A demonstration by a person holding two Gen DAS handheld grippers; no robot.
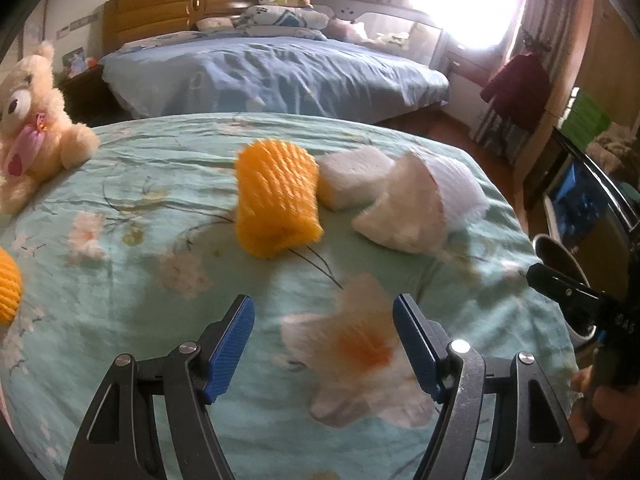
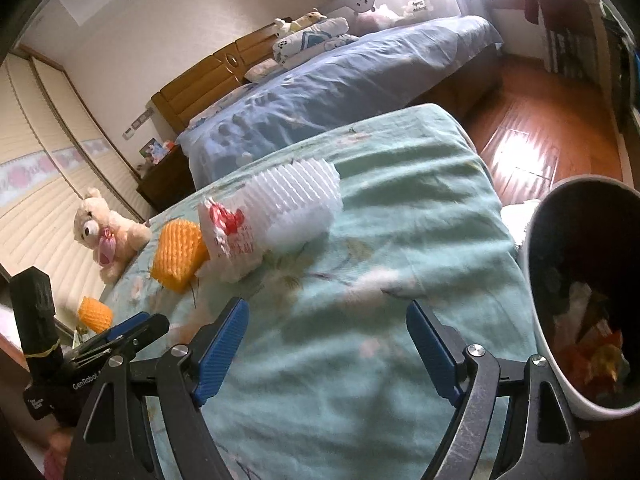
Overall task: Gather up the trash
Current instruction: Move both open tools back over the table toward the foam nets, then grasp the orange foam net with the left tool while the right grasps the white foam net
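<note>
On the green floral bedspread lie an orange foam fruit net, white foam nets and a white plastic bag. A white-and-orange foam net lies close in front of my open left gripper, toward its right finger. A second orange net shows at the left edge. In the right wrist view my right gripper is open and empty over the bedspread. The white net, the red-printed bag and the orange net lie beyond it. The trash bin stands to its right, holding trash.
A cream teddy bear sits at the bedspread's left edge. A blue bed stands behind, wood floor to the right. The left gripper shows at lower left in the right wrist view; the right gripper and bin at the left view's right.
</note>
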